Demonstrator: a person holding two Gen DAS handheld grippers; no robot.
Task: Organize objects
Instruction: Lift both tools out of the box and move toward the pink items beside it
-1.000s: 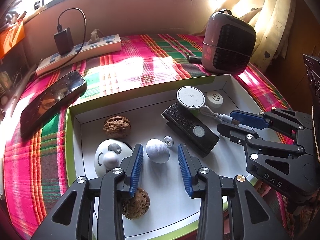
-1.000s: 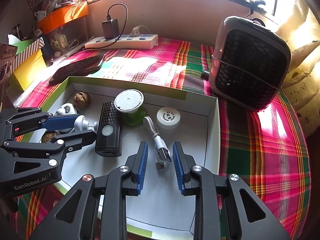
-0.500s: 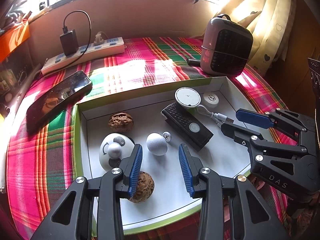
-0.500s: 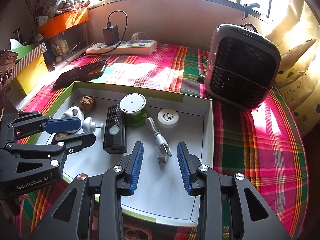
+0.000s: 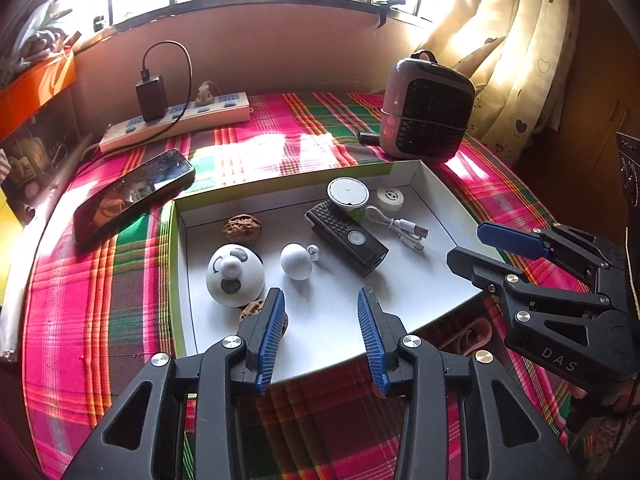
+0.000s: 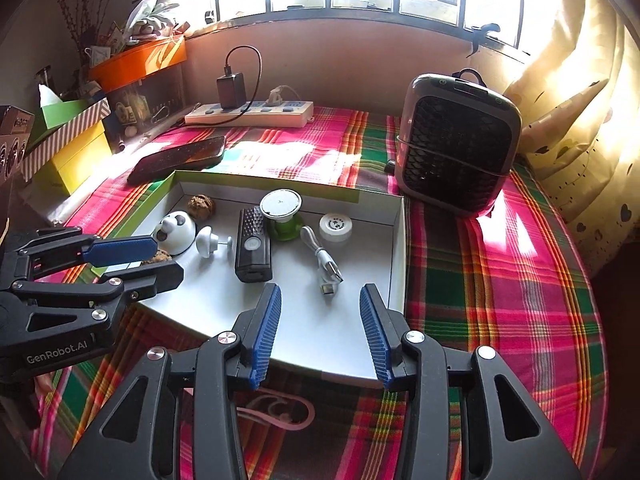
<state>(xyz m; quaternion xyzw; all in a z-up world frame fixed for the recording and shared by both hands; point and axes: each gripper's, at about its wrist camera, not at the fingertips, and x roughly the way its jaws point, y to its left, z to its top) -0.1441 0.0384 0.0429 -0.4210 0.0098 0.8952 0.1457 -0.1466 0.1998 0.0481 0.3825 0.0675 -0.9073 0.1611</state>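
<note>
A shallow white tray (image 5: 176,240) (image 6: 396,240) lies on the plaid cloth. In it are a walnut (image 5: 242,229), a white dome toy (image 5: 234,276), a white egg-shaped piece (image 5: 296,261), a black device (image 5: 346,238), a round white disc (image 5: 348,193), a white puck (image 5: 390,198) and a USB cable (image 6: 322,258). A second walnut (image 5: 250,312) sits behind my left finger. My left gripper (image 5: 320,296) (image 6: 166,258) hovers open over the tray's near left part, holding nothing. My right gripper (image 6: 320,290) (image 5: 468,245) hangs above the near right corner, its jaws opening, with nothing between them.
A dark phone (image 5: 132,194) lies left of the tray. A power strip (image 5: 176,122) with a charger runs along the back wall. A small heater (image 6: 456,152) stands at the back right. Stacked boxes (image 6: 68,140) crowd the left side, and a curtain hangs at right.
Both grippers have drawn back and upward from the tray. The right jaws have spread wider, and the USB cable that lay between them now lies beyond the fingertips.
</note>
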